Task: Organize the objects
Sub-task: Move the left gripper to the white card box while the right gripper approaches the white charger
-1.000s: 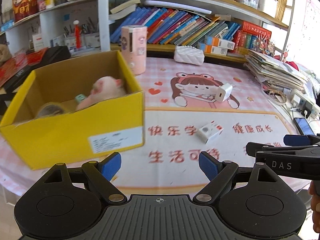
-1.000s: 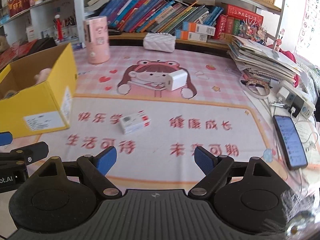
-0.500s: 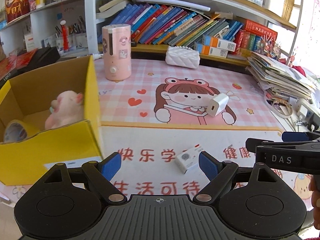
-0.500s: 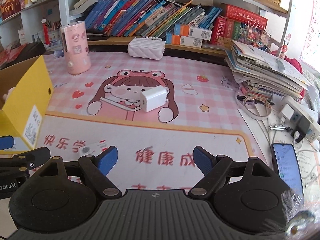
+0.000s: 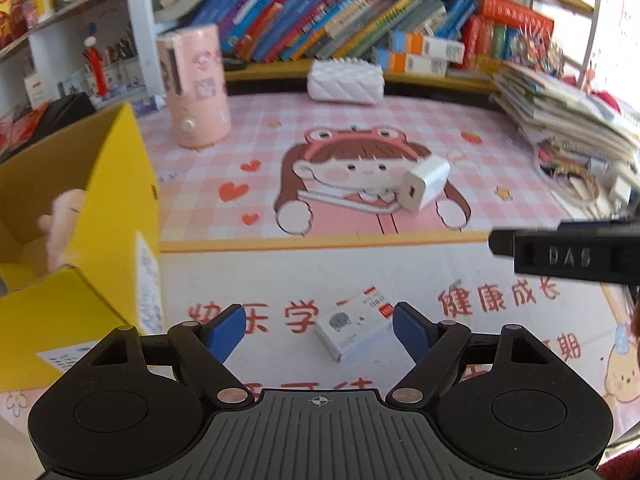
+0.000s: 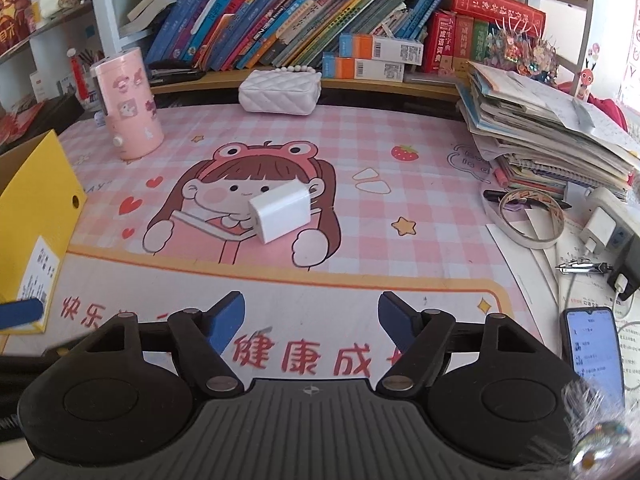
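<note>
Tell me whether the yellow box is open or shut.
Open: the yellow box has no lid on top, and a pink plush toy shows inside.

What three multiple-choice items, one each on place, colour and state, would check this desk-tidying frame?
1. Where does the white charger lie?
A. in the box
B. on the cartoon girl print
C. on the book stack

2. What colour is the cardboard box?
A. yellow
B. green
C. grey

3. What is between the left tool's pads?
A. the charger
B. the phone
C. the small white carton, not yet pressed

Key: 1 B, it sits on the mat's drawing; 2 A, its walls are yellow; 3 C, the carton lies on the mat between the closing pads, with gaps either side.
</note>
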The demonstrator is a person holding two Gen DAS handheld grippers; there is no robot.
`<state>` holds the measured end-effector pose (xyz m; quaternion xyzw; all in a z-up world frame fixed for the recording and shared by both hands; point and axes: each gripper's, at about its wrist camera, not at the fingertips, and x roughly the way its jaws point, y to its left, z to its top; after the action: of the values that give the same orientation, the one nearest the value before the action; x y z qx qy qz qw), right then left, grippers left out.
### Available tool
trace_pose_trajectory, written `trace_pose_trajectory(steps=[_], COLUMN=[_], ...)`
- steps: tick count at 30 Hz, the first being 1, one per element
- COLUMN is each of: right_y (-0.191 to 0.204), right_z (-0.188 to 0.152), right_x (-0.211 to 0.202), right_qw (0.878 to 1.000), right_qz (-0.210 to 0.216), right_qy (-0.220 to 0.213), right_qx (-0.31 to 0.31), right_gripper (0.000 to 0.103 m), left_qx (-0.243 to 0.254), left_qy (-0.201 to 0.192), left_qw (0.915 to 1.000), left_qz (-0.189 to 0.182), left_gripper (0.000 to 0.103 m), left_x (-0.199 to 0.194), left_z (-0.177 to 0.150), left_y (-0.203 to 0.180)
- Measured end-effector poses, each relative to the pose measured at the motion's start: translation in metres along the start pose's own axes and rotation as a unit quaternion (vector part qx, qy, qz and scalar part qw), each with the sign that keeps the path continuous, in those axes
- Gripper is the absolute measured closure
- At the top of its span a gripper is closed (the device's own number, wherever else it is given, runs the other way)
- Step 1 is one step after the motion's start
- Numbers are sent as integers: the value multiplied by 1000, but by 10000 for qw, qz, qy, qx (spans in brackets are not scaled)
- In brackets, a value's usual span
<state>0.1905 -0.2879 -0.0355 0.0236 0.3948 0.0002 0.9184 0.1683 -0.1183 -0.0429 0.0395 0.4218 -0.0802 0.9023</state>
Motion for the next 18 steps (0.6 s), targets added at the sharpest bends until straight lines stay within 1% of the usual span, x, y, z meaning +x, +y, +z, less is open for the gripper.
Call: trace_pose_trajectory(steps=[7, 13, 15, 16, 17, 18], right_y=[-9, -18, -20, -21, -20, -20], right_z=[3, 5, 6, 7, 7, 7], right_x=[9, 11, 12, 12, 13, 13], right_qw=[10000, 9999, 9999, 9998, 9997, 9996], right_qz=[18, 15, 38, 59, 88, 115], right_qy=[26, -3, -17, -33, -50, -66], right_qx=[-61, -116, -146, -169, -203, -236], right_gripper=[30, 30, 30, 30, 30, 30], left_qx=[-6, -127, -195, -222, -205, -168], left_qy=[357, 557, 591, 607, 568, 551], left_qw=[9994, 9983, 9980, 9979, 9981, 9983], left_qz=[-15, 59, 79, 88, 106, 106], left_gripper=[21, 25, 31, 31, 34, 41], left_x=[27, 43, 47, 49, 49, 50], left_z=[2, 4, 5, 6, 6, 7], left_y=[-14, -19, -20, -20, -21, -22])
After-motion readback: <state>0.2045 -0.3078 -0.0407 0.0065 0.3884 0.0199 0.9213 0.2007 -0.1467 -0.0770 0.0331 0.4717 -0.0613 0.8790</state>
